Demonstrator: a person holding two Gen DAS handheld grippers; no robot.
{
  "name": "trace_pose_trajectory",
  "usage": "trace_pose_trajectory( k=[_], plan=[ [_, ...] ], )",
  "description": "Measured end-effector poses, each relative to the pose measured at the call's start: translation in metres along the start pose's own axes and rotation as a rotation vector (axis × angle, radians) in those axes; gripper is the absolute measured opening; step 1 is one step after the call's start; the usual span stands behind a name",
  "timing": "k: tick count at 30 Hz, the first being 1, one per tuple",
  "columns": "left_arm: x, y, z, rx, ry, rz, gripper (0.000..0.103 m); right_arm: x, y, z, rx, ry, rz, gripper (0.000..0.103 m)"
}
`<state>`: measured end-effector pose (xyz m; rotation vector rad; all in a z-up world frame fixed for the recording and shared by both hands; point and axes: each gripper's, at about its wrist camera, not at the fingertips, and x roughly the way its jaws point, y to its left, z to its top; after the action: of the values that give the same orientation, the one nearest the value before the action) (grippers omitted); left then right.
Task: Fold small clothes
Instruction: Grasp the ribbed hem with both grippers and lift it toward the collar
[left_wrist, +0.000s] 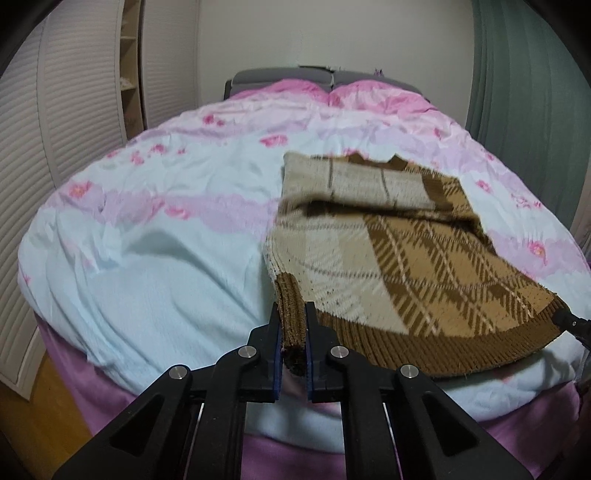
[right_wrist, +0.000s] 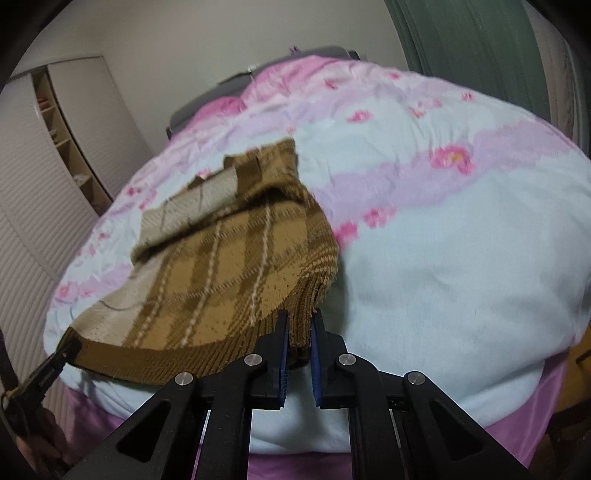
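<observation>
A brown and beige plaid knit sweater (left_wrist: 391, 251) lies on the bed, its upper part folded over in a beige band at the far end. My left gripper (left_wrist: 293, 314) is shut on the ribbed hem at the sweater's near left corner. My right gripper (right_wrist: 300, 317) is shut on the ribbed hem at the near right corner of the sweater (right_wrist: 221, 266). The hem hangs lifted between the two grippers, just above the quilt. The right gripper's tip shows at the right edge of the left wrist view (left_wrist: 570, 323), and the left gripper at the left edge of the right wrist view (right_wrist: 55, 363).
The bed is covered by a pale blue and pink floral quilt (left_wrist: 166, 229) over a purple sheet (left_wrist: 92, 398). A grey headboard (left_wrist: 280, 75) stands at the far end. White slatted closet doors (left_wrist: 48, 122) are to the left, a green curtain (left_wrist: 517, 92) to the right.
</observation>
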<state>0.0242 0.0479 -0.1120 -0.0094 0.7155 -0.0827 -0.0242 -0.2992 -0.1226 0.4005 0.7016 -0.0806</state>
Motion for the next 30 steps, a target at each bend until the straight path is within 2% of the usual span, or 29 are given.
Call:
trace_pose_trajectory(
  k=[8,17,25,30],
  plan=[
    [-0.004,-0.007,0.036,0.002,-0.081,-0.013,0.011,-0.006,0.004,0.025,0.000,-0.057,0.035,0.010],
    [0.005,-0.011,0.068,-0.002,-0.128,-0.016,0.011,-0.001,0.011,0.061,0.008,-0.119,0.073,0.010],
    [0.031,-0.010,0.109,-0.032,-0.170,-0.022,0.011,0.030,0.023,0.116,0.011,-0.183,0.098,0.010],
    [0.065,-0.009,0.143,-0.052,-0.174,-0.021,0.011,0.064,0.031,0.153,0.009,-0.208,0.094,0.010]
  ],
)
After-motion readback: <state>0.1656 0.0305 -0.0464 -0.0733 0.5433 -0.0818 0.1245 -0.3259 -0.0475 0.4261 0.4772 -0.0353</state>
